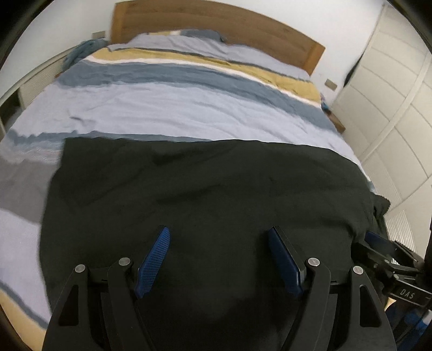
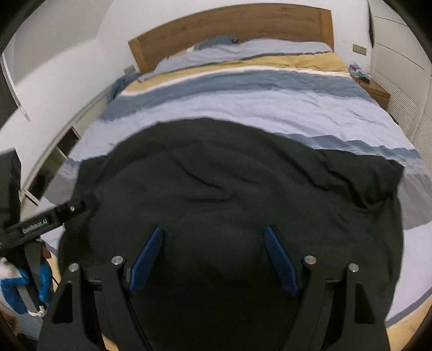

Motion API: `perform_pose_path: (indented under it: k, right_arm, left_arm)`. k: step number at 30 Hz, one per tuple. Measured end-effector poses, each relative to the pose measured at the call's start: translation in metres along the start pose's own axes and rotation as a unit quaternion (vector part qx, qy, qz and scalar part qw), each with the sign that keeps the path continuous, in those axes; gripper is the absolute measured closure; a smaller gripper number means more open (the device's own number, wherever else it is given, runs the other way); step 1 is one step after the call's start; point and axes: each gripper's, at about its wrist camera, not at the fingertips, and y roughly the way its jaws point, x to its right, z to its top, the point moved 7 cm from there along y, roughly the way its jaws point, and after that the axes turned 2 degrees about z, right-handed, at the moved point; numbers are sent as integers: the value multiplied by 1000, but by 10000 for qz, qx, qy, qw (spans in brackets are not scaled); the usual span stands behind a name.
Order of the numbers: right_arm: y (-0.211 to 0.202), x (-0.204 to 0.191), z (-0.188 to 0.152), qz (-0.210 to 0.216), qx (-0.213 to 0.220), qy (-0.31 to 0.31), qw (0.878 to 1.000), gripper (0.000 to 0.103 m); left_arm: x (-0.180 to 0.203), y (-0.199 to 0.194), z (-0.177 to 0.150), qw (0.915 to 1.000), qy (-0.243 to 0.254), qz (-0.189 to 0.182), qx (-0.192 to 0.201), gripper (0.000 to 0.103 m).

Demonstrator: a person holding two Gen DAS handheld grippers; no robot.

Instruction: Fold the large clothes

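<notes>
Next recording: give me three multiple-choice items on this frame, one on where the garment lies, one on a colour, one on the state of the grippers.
1. Where does the dark garment lie?
A. On the near end of the bed
B. Over the headboard
C. On the floor

2. What colour are the finger pads?
A. Red
B. Blue
C. White

3. How do the left gripper and right gripper stand?
A. Both shut on cloth
B. One open, one shut
C. Both open

Answers: 1 A, it is spread over the striped duvet nearest the cameras; 2 B, ribbed blue pads show in both views; 3 C, each pair of fingers is spread wide with nothing between them.

bare bedspread (image 1: 167, 108) ahead, headboard (image 1: 216, 24) beyond
</notes>
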Motion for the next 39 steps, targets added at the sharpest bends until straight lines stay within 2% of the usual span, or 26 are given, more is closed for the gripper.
perform_pose_path:
  k: [8, 17, 32, 39]
  right_arm:
    - [51, 24, 43, -210, -191, 95, 9996, 26]
    - [96, 46, 48, -194, -363, 385, 9984, 26]
    - [107, 54, 44, -99, -324, 451, 9984, 25]
    - [74, 51, 49, -425, -110, 267, 9987, 25]
  left_arm:
    - [10, 59, 37, 9988, 300, 363, -145, 21]
    - [10, 93, 41, 9970, 429, 601, -241, 15]
    - [9, 96, 38, 9970, 392, 630, -236, 12]
    - [3, 69, 37, 9966, 366, 719, -153, 12]
